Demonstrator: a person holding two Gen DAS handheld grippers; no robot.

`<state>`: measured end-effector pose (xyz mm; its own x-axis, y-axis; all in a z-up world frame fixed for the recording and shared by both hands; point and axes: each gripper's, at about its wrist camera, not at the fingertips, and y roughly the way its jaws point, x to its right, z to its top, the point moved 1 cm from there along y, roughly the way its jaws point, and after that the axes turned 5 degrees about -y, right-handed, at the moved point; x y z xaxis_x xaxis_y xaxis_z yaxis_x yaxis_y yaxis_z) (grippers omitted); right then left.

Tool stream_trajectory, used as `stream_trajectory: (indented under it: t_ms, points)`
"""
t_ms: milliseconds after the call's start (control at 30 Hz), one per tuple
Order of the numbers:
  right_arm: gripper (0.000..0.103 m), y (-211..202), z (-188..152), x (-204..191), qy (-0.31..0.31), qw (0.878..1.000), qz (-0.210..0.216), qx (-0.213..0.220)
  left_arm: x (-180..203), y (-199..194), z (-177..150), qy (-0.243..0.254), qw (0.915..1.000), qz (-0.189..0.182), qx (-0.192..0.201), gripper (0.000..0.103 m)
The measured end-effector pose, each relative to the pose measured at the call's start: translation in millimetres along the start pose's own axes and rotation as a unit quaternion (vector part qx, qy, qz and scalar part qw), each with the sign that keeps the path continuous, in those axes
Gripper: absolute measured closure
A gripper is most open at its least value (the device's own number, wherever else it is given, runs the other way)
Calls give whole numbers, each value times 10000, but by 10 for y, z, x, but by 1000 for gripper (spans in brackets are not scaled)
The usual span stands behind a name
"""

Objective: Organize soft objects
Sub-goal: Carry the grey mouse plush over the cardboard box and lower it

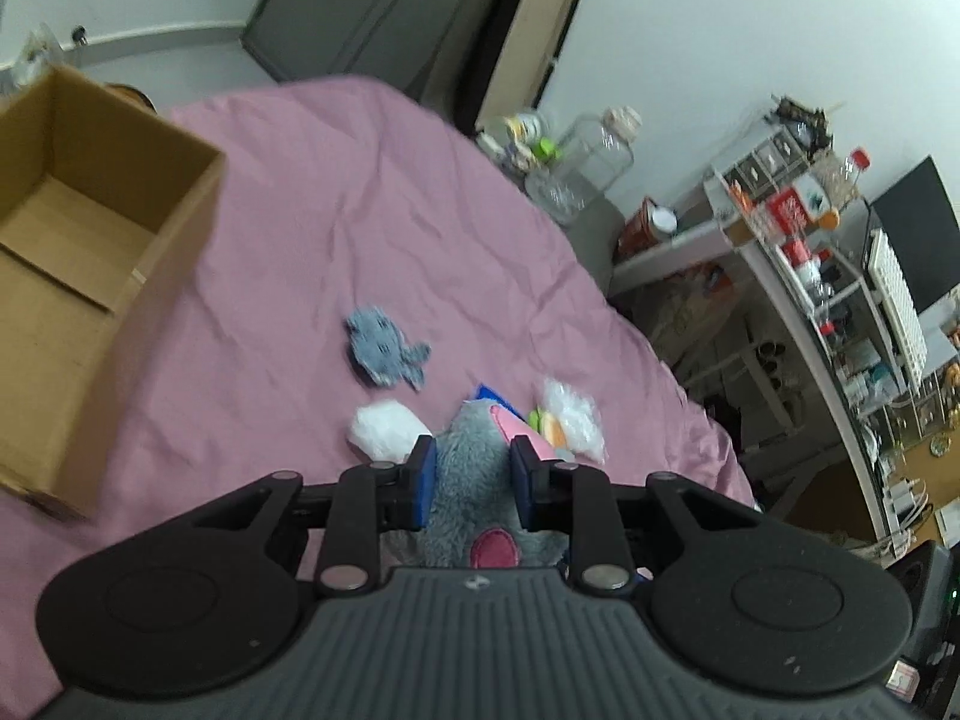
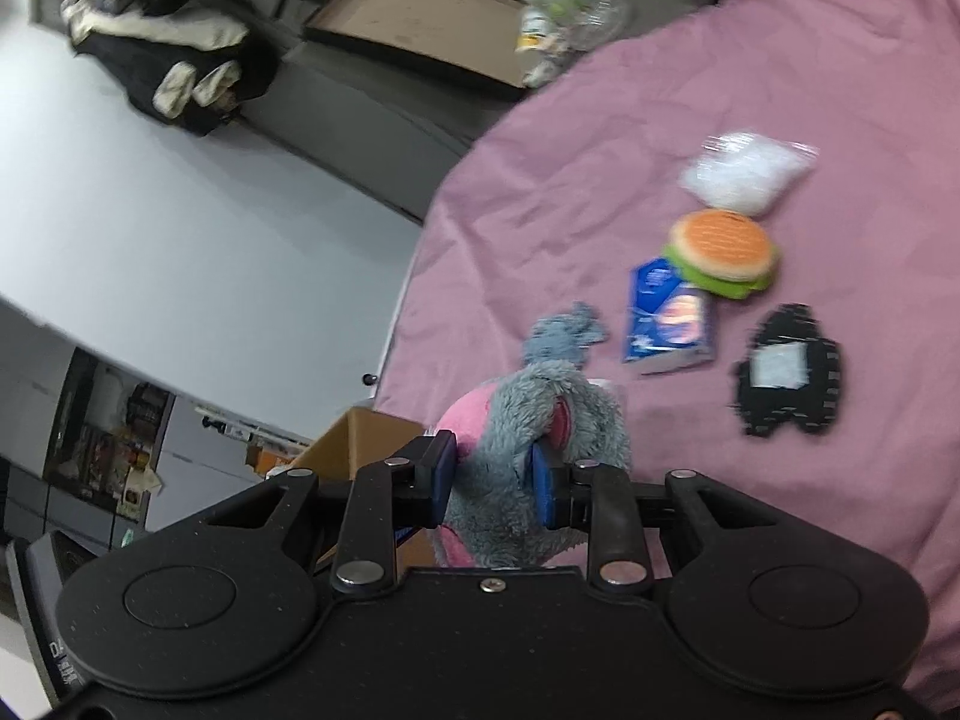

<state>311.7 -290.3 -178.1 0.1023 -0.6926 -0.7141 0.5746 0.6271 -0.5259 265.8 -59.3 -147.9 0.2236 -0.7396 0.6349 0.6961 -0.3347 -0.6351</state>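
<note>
Both grippers clench one grey-and-pink plush toy (image 1: 474, 462): left gripper (image 1: 473, 468) and right gripper (image 2: 493, 474) each squeeze it dead centre, above the pink bedsheet (image 1: 336, 228), cardboard box (image 1: 90, 276) at ten o'clock.

Left gripper (image 1: 471, 474): angled downward, blue pads closed onto grey plush filling the gap between them. Right gripper (image 2: 495, 477): likewise tilted down, pads clamped on grey-pink plush. Both views are blurred; apparently one shared toy, though this is unconfirmed.

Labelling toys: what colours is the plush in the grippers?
Grey-blue fur with pink patches, plush toy; clearest in right wrist view.
</note>
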Motion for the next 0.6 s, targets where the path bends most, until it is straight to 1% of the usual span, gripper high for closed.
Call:
stream_trajectory:
  t_ms: [333,600]
  points:
    - [76,120,-133,-673,-383,9987,321,4,-240,-621,283,-143,9985,3,536,78]
    - [76,231,-244,-1102,-613,9973,407,-13,-452,-946,464,-264,9967,-35,762,78]
